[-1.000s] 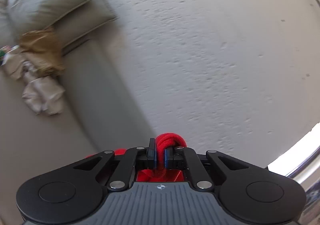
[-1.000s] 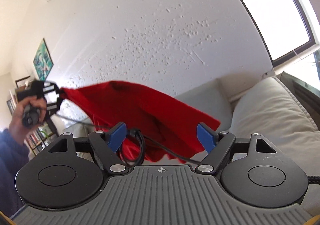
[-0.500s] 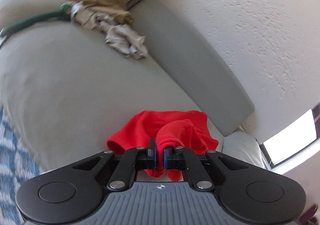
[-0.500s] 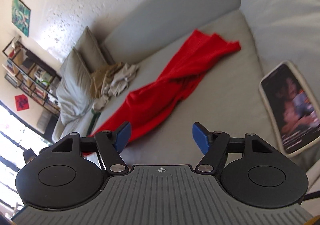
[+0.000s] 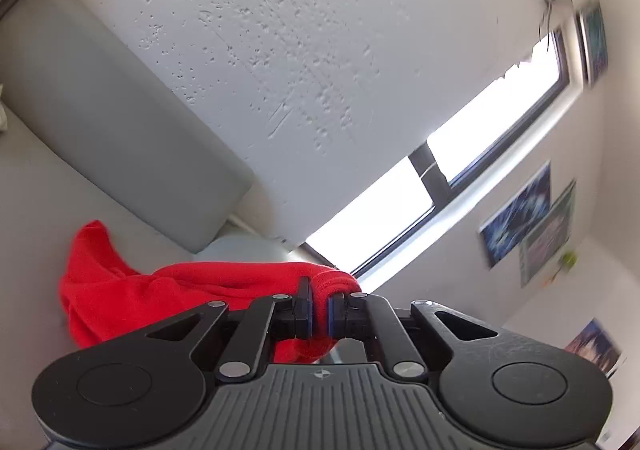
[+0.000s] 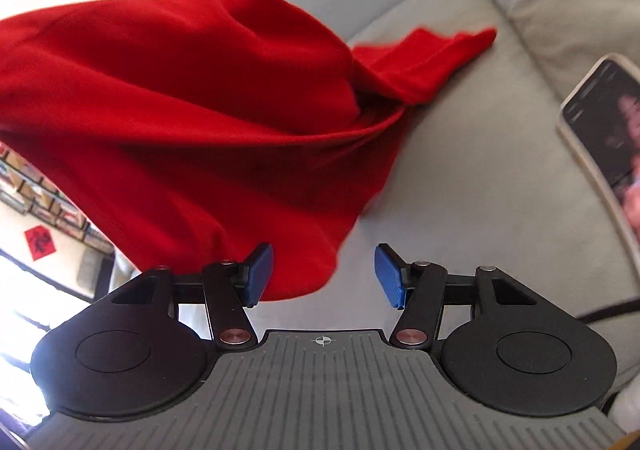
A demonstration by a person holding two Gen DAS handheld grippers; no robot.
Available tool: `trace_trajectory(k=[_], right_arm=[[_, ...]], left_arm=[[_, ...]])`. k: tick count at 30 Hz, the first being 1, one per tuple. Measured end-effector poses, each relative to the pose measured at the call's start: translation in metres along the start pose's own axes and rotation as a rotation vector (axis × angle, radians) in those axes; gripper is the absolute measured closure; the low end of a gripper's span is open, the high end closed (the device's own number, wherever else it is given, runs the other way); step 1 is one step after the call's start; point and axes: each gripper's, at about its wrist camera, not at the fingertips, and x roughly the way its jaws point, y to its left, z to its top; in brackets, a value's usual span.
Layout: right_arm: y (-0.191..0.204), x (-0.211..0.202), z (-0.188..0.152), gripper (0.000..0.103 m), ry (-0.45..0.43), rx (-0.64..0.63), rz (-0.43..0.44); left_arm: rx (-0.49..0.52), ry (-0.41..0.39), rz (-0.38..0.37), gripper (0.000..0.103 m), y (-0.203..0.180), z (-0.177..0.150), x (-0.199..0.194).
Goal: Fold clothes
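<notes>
**Red garment lifted off the sofa, one corner held**

Pale grey sofa cushions (image 6: 460,154) and a pitted white wall (image 5: 320,50) filled the background of both views, with a bright window strip (image 5: 492,130) running towards two o'clock in the left wrist view.

At the left, the left gripper (image 5: 319,314) had its fingers drawn together and clamped on a hemmed edge of the soft red knit garment (image 5: 192,290), which trailed away towards nine o'clock and sagged onto the sofa seat. At the right, the right gripper (image 6: 323,276) had its blue-padded fingers (image 6: 260,274) spread apart with nothing between them; the garment's lowest fold hung just in front of the left pad, at about eleven o'clock from the gripper's centre.

The step in hand looked like taking a second hold so the cloth could be spread flat. To do it well, the right gripper would need to find a true corner or hem rather than a mid-panel bunch, close fully on it, then draw away from the left hold until the fabric went taut without twisting.

Only the left wrist view showed the pinch itself and the hem. Only the right wrist view showed the garment's full billow, its far end resting on the cushion at one o'clock, and a light-cased smartphone (image 6: 600,130) lying screen-up at three o'clock, close enough to be swept by the cloth.
</notes>
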Motion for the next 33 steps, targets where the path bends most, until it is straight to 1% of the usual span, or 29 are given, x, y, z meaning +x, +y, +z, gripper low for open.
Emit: trace_trajectory(k=[1,3,5,6,8,11,12,13,14,16,18,20,22,23,26,28,29,32,33], right_arm=[[-0.001,-0.016,0.001,0.043,-0.035,-0.022,-0.03],[-0.005,-0.047,0.003,0.041,-0.091,-0.056,-0.078],[-0.012,-0.077,0.003,0.04,-0.133,-0.057,-0.101],[-0.016,-0.088,0.0,0.037,-0.153,-0.054,-0.111],[-0.024,-0.109,-0.007,0.035,-0.188,-0.045,-0.13],[-0.043,-0.117,-0.013,0.035,-0.168,0.008,-0.151],[-0.049,-0.119,-0.014,0.035,-0.158,0.027,-0.156],[-0.054,-0.118,-0.013,0.035,-0.136,0.052,-0.151],[-0.057,-0.113,-0.013,0.035,-0.115,0.072,-0.146],[-0.06,-0.105,-0.013,0.035,-0.081,0.09,-0.13],[-0.06,-0.094,-0.015,0.035,-0.044,0.086,-0.117],[-0.058,-0.082,-0.019,0.033,-0.006,0.073,-0.108],[-0.057,-0.076,-0.024,0.032,0.022,0.064,-0.101],[-0.056,-0.073,-0.026,0.032,0.034,0.061,-0.101],[-0.053,-0.068,-0.028,0.032,0.048,0.042,-0.102],[-0.048,-0.063,-0.028,0.032,0.052,0.002,-0.104],[-0.046,-0.06,-0.029,0.034,0.055,-0.017,-0.104],[-0.04,-0.052,-0.031,0.035,0.087,-0.045,-0.084],[-0.039,-0.05,-0.032,0.035,0.096,-0.042,-0.079]], left_arm=[[-0.054,-0.035,-0.004,0.098,0.006,-0.001,-0.005],[-0.138,-0.088,0.115,0.098,0.034,-0.01,-0.025],[-0.201,-0.094,0.305,0.098,0.077,-0.025,-0.045],[-0.225,-0.088,0.408,0.098,0.099,-0.034,-0.055],[-0.267,-0.06,0.607,0.098,0.138,-0.058,-0.074],[-0.317,-0.001,0.752,0.098,0.168,-0.091,-0.096],[-0.294,0.011,0.773,0.096,0.166,-0.098,-0.098],[-0.264,0.023,0.794,0.084,0.164,-0.103,-0.1],[-0.216,0.039,0.813,0.068,0.158,-0.105,-0.099],[-0.106,0.064,0.843,0.059,0.145,-0.105,-0.097],[0.04,0.071,0.872,0.055,0.123,-0.102,-0.096],[0.183,0.09,0.899,0.042,0.105,-0.101,-0.092],[0.295,0.116,0.917,0.041,0.093,-0.1,-0.087],[0.35,0.123,0.913,0.041,0.089,-0.101,-0.086],[0.509,0.148,0.858,0.039,0.082,-0.109,-0.079],[0.629,0.213,0.825,0.039,0.08,-0.12,-0.065],[0.694,0.251,0.81,0.04,0.079,-0.125,-0.059],[0.962,0.422,0.781,0.042,0.08,-0.152,-0.042],[1.037,0.455,0.78,0.043,0.08,-0.159,-0.042]])
